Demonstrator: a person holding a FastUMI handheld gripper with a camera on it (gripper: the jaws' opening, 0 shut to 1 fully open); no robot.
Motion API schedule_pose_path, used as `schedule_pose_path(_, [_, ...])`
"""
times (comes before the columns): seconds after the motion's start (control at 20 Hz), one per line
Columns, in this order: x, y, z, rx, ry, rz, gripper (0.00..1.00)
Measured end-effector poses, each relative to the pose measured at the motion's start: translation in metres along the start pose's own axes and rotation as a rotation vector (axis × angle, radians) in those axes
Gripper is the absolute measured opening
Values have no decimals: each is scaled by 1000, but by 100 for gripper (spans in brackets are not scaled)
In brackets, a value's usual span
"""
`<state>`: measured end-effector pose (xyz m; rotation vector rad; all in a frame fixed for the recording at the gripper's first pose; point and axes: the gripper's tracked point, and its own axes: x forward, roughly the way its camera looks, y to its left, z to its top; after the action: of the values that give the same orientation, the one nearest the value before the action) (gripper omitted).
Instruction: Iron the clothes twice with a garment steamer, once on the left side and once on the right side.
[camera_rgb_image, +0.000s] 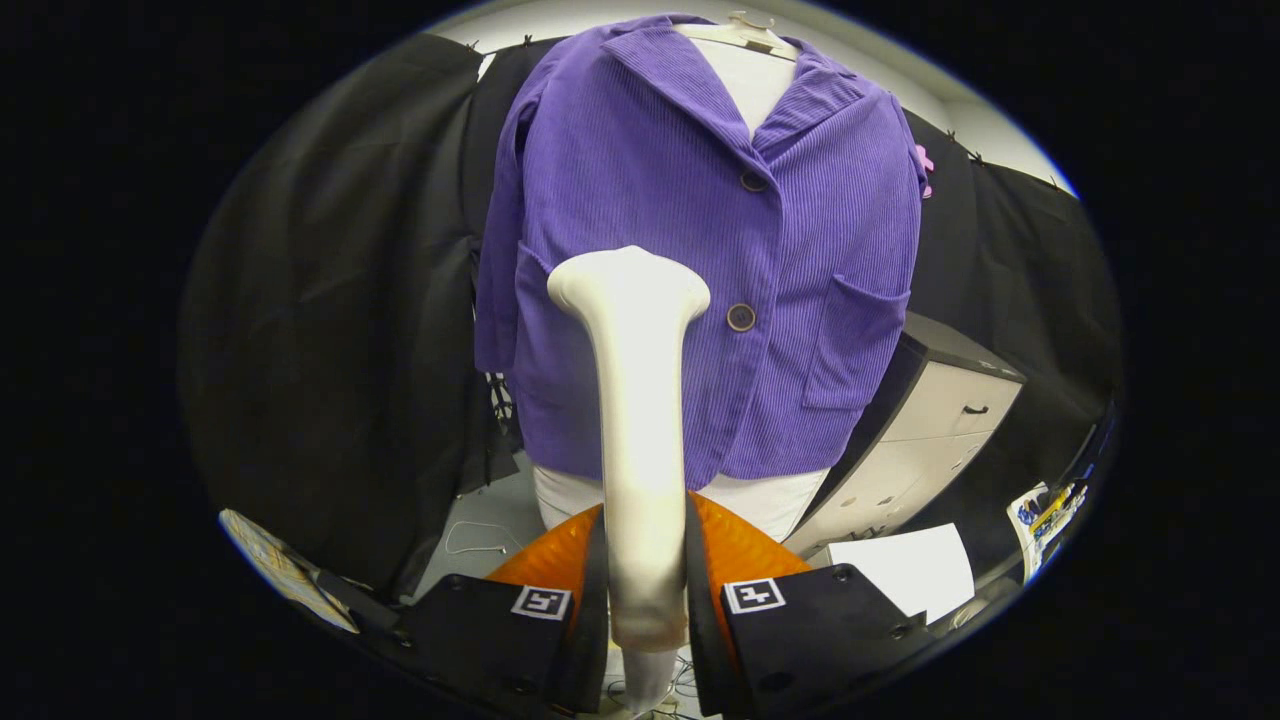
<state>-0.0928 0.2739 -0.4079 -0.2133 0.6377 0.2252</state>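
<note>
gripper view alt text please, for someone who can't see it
The gripper is shut on the handle of a white garment steamer, whose head points up at a purple corduroy jacket hanging just beyond it. The steamer head sits over the jacket's front, beside the lower button. A grey drawer cabinet stands next to the jacket against the black cloth wall.

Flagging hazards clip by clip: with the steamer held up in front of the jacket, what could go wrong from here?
1. The claw grips the steamer low on its handle, so the head could tilt or slip.
2. The head sits near the lower button and could snag it.
3. The purple jacket hangs loosely and may swing away when pressed.
</note>
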Motion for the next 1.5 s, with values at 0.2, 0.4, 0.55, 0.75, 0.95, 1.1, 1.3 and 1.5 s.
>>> schedule_pose_path(0.2, [9, -1, -24, -1, 45, -2, 42])
schedule_pose_path(0.4, [15, 0, -50, -1, 90, -2, 42])
schedule_pose_path(0.55, [20, -1, -67, -4, 117, -3, 42])
schedule_pose_path(0.75, [22, -3, -88, -4, 158, -6, 42])
schedule_pose_path(0.95, [21, -4, -100, 4, 183, 0, 42])
schedule_pose_path(1.1, [19, -8, -100, 18, 188, 11, 43])
schedule_pose_path(1.3, [4, -22, -86, 32, 155, 38, 42])
schedule_pose_path(1.5, [-17, -54, -58, 58, 104, 59, 42])
